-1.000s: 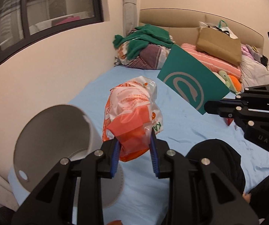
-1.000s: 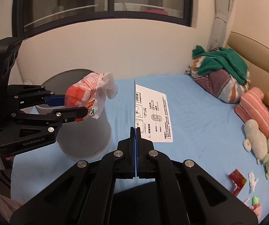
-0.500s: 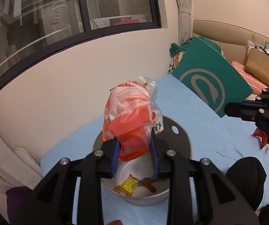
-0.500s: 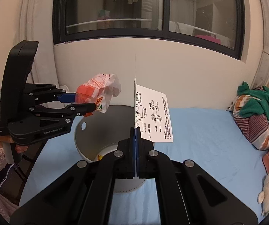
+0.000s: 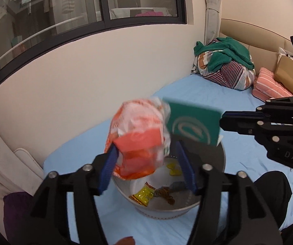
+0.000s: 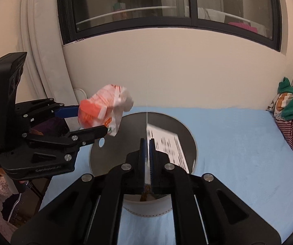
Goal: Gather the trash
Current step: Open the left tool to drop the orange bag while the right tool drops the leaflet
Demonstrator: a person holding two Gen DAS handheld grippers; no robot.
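"DAS" is read on the right gripper (image 5: 223,120) body, "GenRobot.AI" on the left gripper (image 6: 89,120) body; print on the card (image 6: 170,149) is blurred. The left gripper's fingers (image 5: 109,168) are spread wide over the bin (image 5: 221,163); the orange-white plastic bag (image 5: 139,138) is seen between them, blurred, touching the left pad only, above the bin's rim. The right gripper's jaws are parted slightly around the green card (image 5: 193,124); whether it is gripped cannot be told. The card hangs over the bin opening. Wrappers (image 5: 144,194) lie at the bin bottom. The bin stands on the blue bed (image 5: 197,94) near the wall, with open sheet toward the pillows.
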